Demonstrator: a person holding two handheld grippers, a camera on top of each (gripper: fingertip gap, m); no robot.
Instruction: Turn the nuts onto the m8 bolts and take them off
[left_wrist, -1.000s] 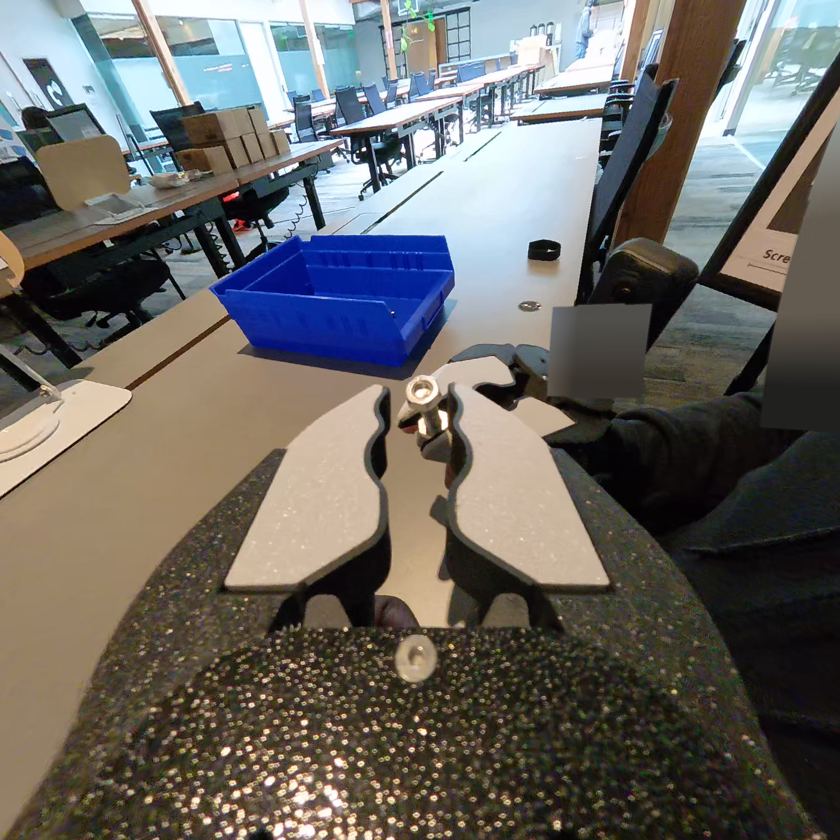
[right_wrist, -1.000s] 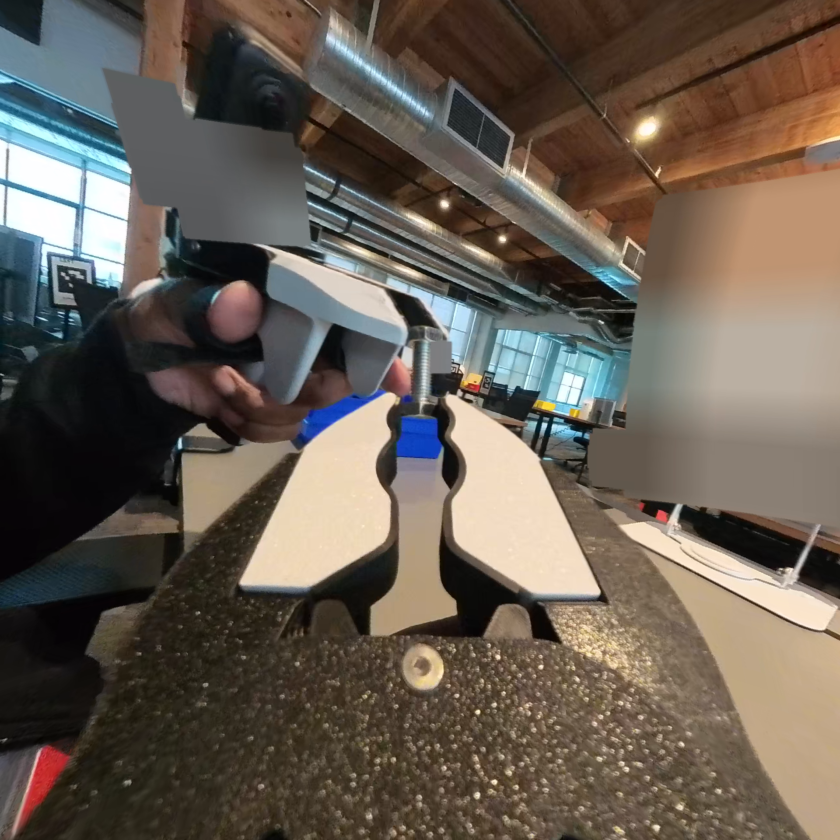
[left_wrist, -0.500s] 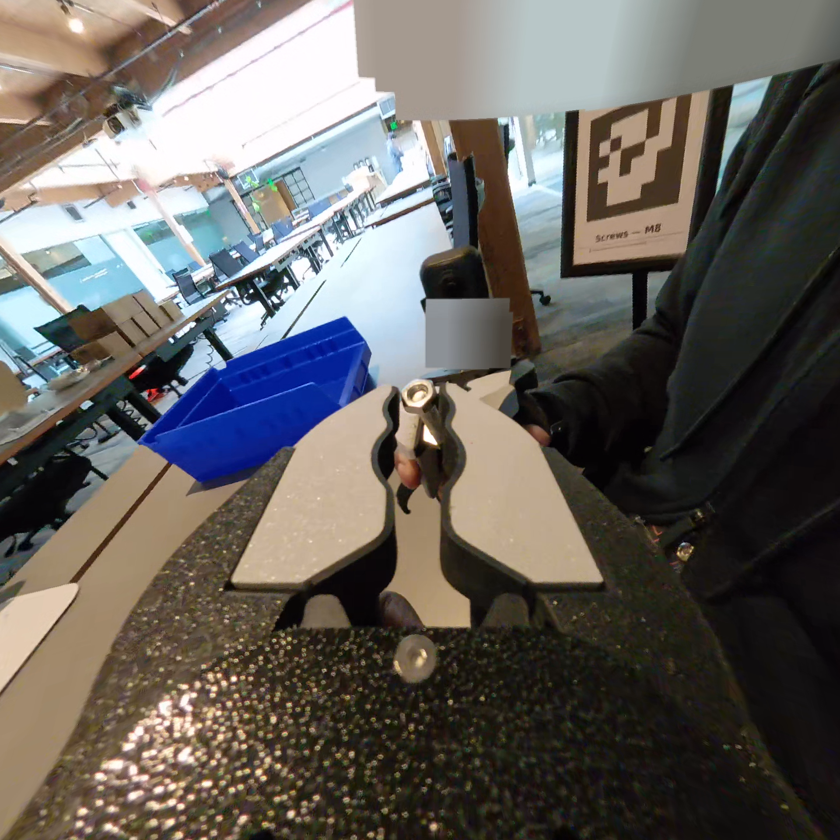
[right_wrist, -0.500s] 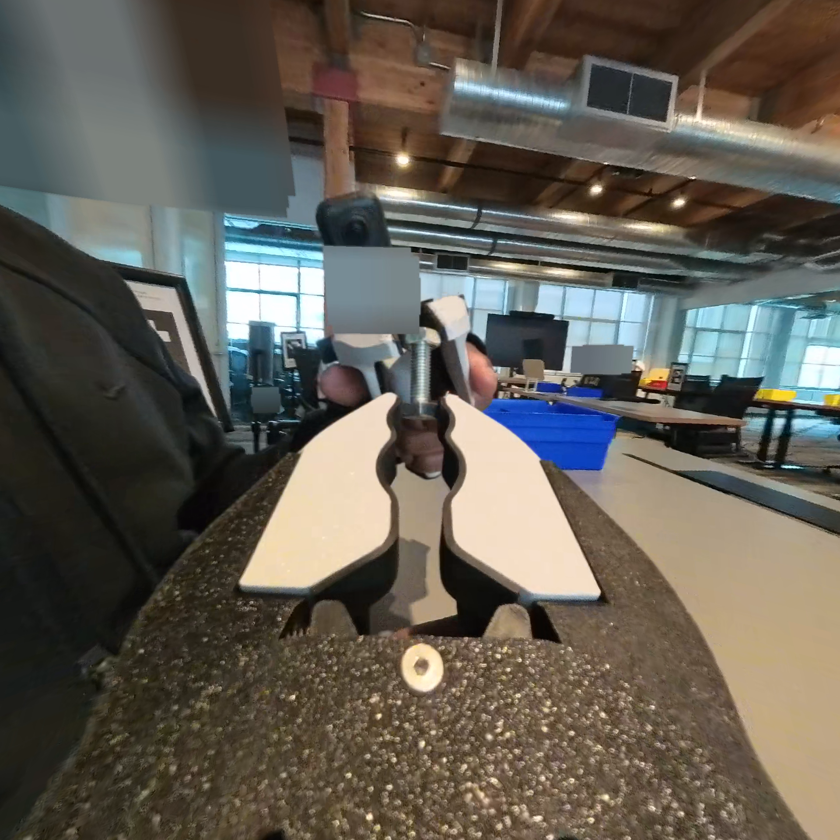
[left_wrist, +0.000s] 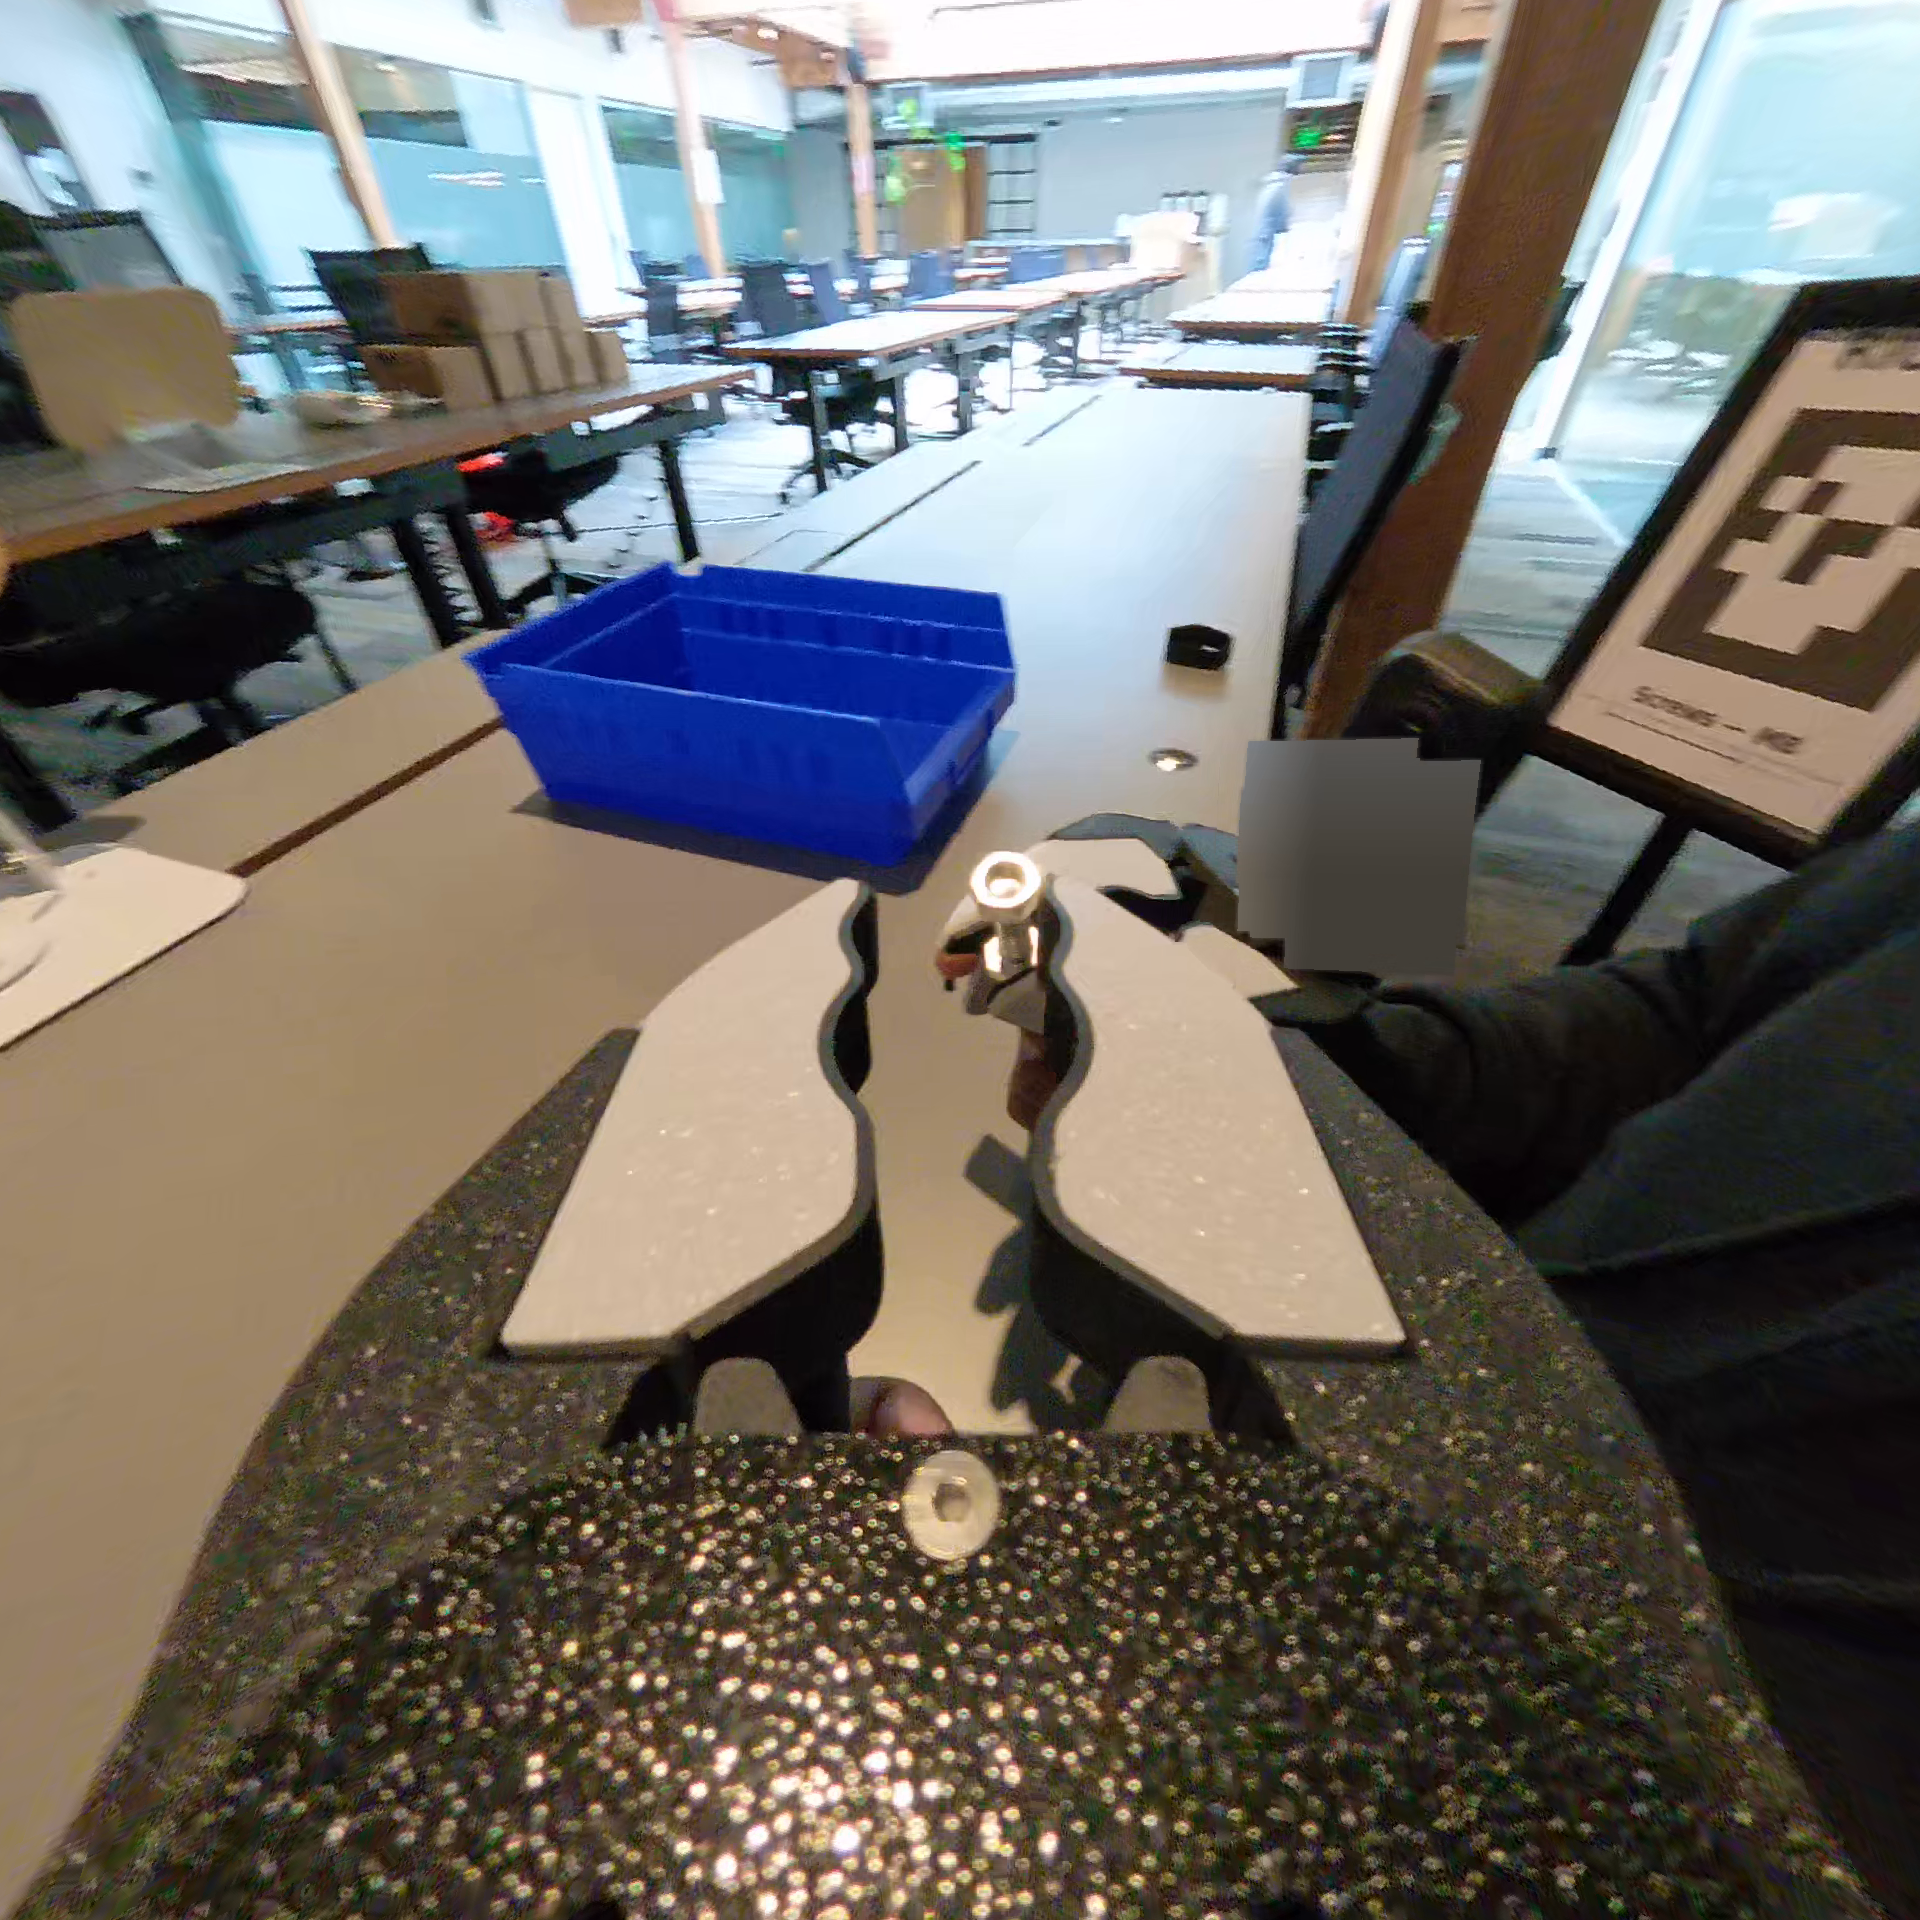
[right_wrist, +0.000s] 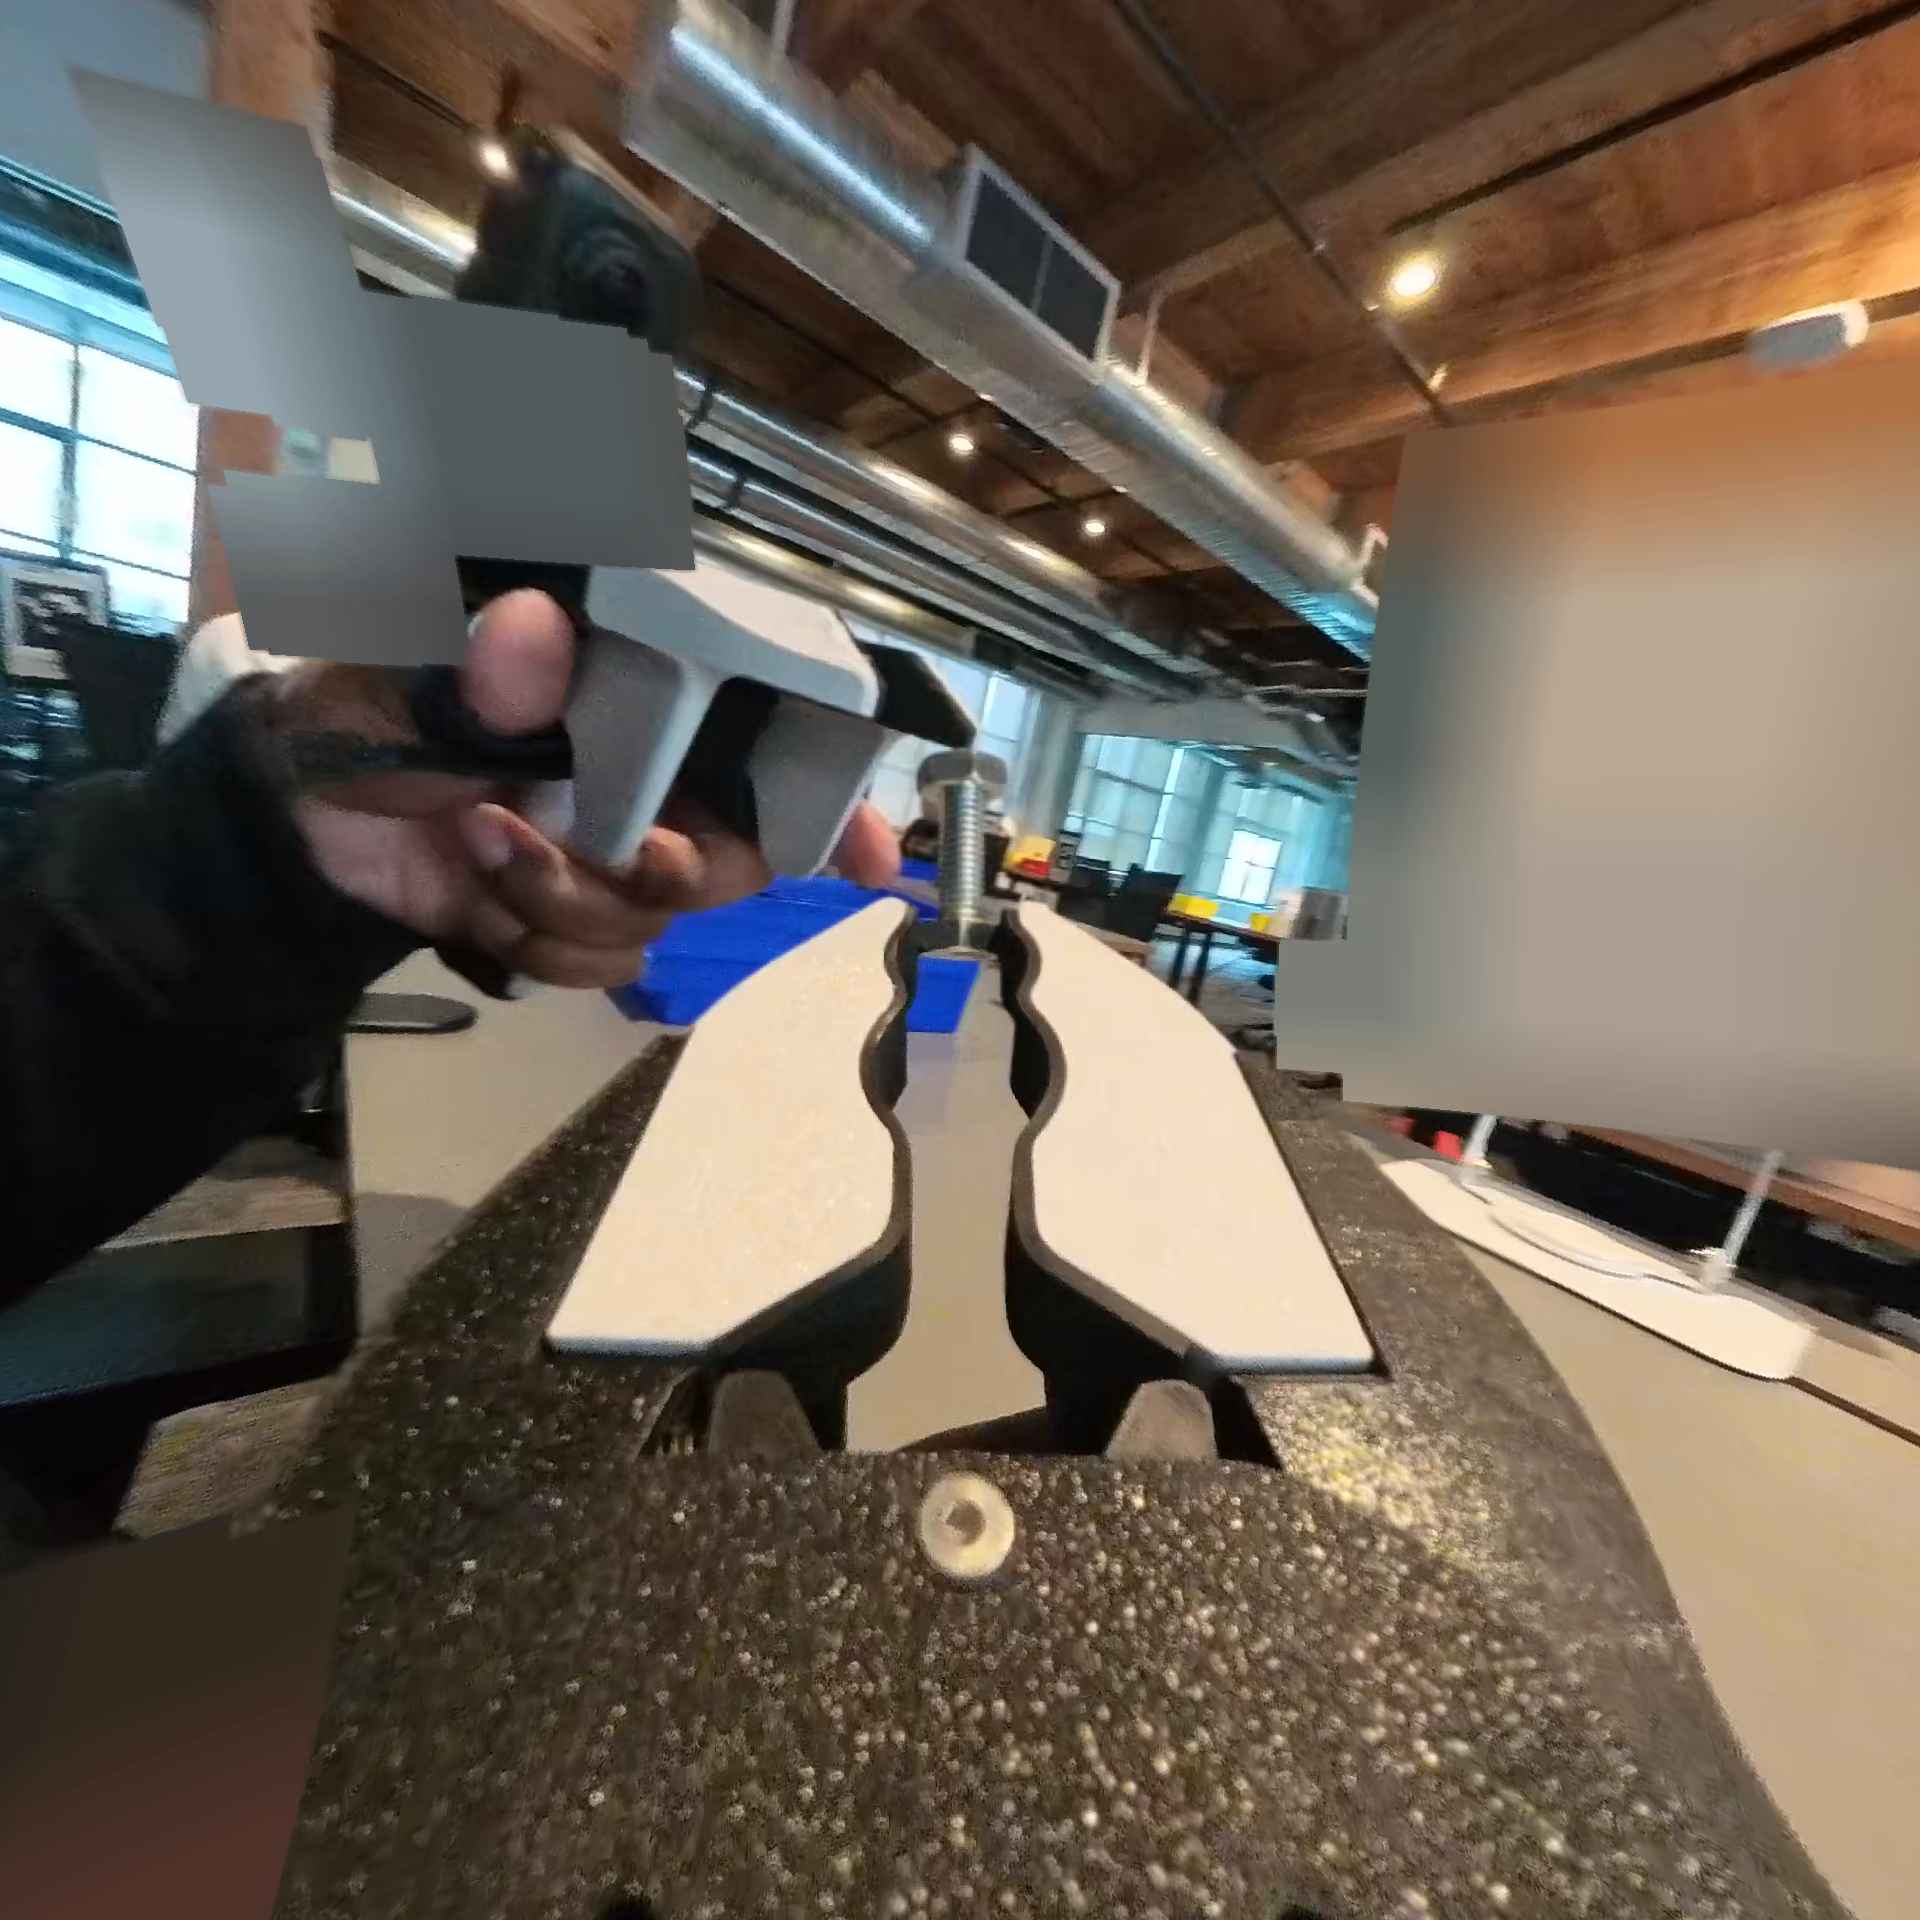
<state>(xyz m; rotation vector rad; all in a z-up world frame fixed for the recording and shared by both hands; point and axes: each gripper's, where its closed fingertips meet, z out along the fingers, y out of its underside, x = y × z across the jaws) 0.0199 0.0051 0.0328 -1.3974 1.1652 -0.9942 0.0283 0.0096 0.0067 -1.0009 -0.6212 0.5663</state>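
At frame centre, bolt (right_wrist: 961, 842): upright in the right wrist view, hex head on top and threads running down into the right tool's tips; in the left wrist view it shows head-first, just beside the right-hand fingertip.
Right gripper (right_wrist: 958, 925): pressed in on the bolt's lower end. A wider piece of metal sits at the very tips, but whether that is a nut cannot be told.
Left gripper (left_wrist: 958, 914): fingers spread wider than the bolt head, with nothing pinched. In the right wrist view it hangs at upper left, its tip close to the bolt head; contact cannot be told.
Hand (right_wrist: 540, 862): wraps the left tool's grip at left of the right wrist view, dark sleeve behind it.
Blue bin (left_wrist: 748, 727): on the table (left_wrist: 312, 1039) beyond the tools, upper centre of the left wrist view, well apart from the bolt.
Black ring (left_wrist: 1198, 646): on the table, right of the bin.
Signboard (left_wrist: 1787, 582): framed, at right edge, leaning back on its stand.
White base plate (left_wrist: 94, 925): left edge, flat on the table.
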